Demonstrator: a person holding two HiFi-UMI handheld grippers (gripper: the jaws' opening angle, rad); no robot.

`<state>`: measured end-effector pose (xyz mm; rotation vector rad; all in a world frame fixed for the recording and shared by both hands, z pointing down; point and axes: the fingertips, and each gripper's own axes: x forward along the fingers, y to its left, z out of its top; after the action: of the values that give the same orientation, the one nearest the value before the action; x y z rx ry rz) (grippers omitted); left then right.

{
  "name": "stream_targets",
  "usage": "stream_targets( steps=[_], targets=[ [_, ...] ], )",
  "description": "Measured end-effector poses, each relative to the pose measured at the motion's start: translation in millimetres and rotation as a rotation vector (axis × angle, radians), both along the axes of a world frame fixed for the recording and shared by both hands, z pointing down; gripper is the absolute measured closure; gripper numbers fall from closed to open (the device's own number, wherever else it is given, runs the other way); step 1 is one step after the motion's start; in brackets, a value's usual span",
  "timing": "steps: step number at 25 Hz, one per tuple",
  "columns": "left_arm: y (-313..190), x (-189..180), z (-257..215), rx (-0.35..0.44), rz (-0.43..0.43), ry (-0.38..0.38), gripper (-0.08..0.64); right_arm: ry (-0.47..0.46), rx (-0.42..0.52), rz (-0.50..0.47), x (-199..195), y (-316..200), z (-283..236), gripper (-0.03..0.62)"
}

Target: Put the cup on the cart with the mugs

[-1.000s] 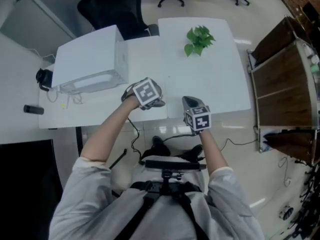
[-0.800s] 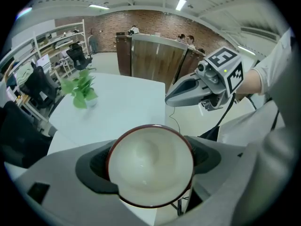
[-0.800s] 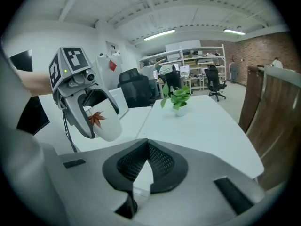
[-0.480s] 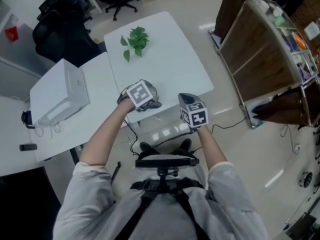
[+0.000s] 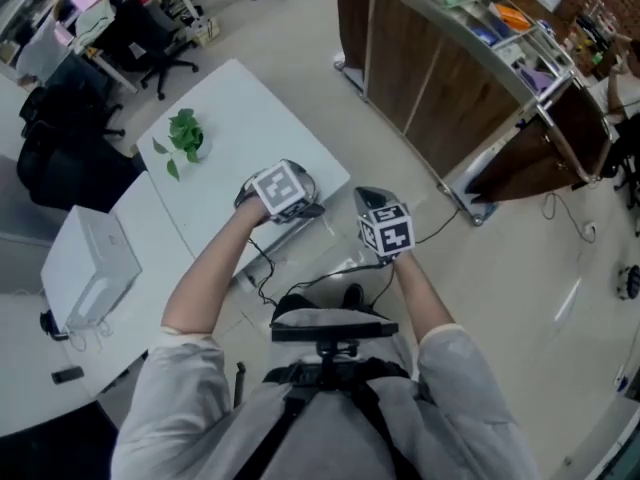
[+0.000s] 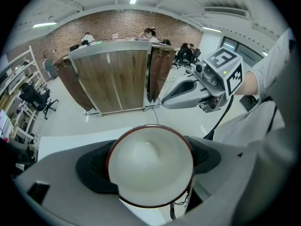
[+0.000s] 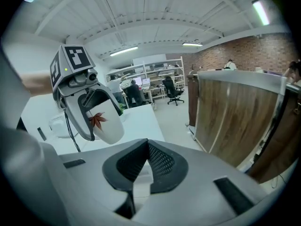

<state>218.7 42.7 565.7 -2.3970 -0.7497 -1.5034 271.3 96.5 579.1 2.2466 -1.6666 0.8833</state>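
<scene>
One cup (image 6: 149, 166), clamped in left gripper (image 5: 290, 200) jaws

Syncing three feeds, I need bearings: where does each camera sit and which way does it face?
Head view: on the person's head, facing steeply down at white table, floor, wooden cart; shows both arms, torso, left gripper, right gripper.
Left gripper view: on the left gripper, along jaws shut on the cup, towards the cart; shows right gripper, a sleeve.
Right gripper view: on the right gripper, over shut empty jaws, towards table and cart; shows left gripper.
Shared: all three see the cart.
</scene>
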Motion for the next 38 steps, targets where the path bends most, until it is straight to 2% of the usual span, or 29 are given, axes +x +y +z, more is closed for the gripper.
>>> stream_targets(
  steps=[4, 9, 14, 18, 21, 27, 30, 38],
  targets=[
    [34.9, 48.2, -4.2, 0.003, 0.119, -0.004, 0.124, 0.006, -0.007, 0.1, 40.3, 34.1, -2.7, 0.584],
    [56.1, 94.5, 0.6, -0.029, 0.243, -0.01, 0.124, 0.001, -0.009, 0.209, 75.1, 50.3, 1.2, 0.584],
    [50.6, 136.1, 13.3, -0.016, 0.336, -0.041, 0.124, -0.013, -0.03, 0.306, 114.7, 53.7, 7.2, 0.584],
    [42.4, 178.7, 0.2, -0.031, 0.404, -0.001, 0.124, 0.008, -0.023, 0.358, 150.5, 44.4, -2.0, 0.584],
    [32.0, 198.9, -4.7, -0.008, 0.444, 0.004, 0.124, 0.034, -0.028, 0.385, 172.6, 39.2, -9.8, 0.584],
    [22.8, 231.6, -14.1, 0.001, 0.481, 0.013, 0.124, 0.075, -0.034, 0.388, 200.2, 27.4, -25.1, 0.584],
    [32.2, 250.9, -24.2, -0.037, 0.5, 0.052, 0.124, 0.091, -0.032, 0.389, 218.0, 25.5, -30.5, 0.584],
    [18.0, 304.1, -23.6, -0.017, 0.456, -0.005, 0.124, 0.101, -0.016, 0.341, 282.7, 15.5, -38.6, 0.584]
  ],
)
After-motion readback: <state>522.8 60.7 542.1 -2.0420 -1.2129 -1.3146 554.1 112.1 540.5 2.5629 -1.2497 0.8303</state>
